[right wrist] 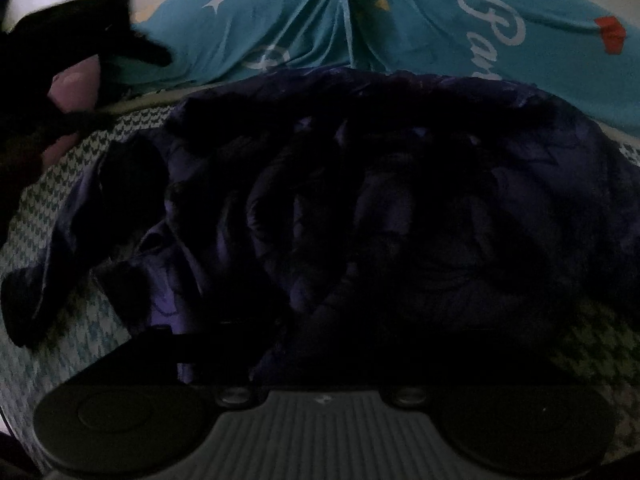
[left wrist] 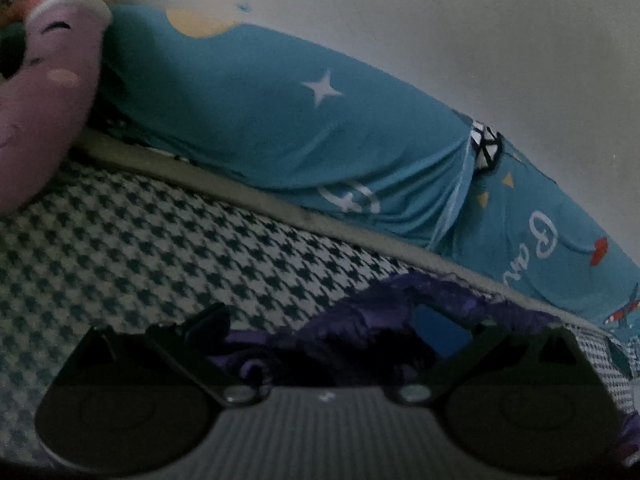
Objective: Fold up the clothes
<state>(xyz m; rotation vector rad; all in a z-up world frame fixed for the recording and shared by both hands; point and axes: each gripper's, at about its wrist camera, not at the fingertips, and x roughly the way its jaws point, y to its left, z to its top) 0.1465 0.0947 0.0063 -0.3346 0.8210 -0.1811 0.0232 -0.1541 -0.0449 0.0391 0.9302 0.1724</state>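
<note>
Your right gripper [right wrist: 320,344] hangs over the crumpled purple garment [right wrist: 360,200] on the houndstooth bed [right wrist: 60,352], fingers apart and empty. Left gripper [left wrist: 344,340] fingers also apart, garment between them, ungripped. Next, probably: find an edge beyond the fingers, then clamp.

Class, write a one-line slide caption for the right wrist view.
Crumpled dark purple satin garment lying on houndstooth bed cover, teal printed pillow behind.
</note>
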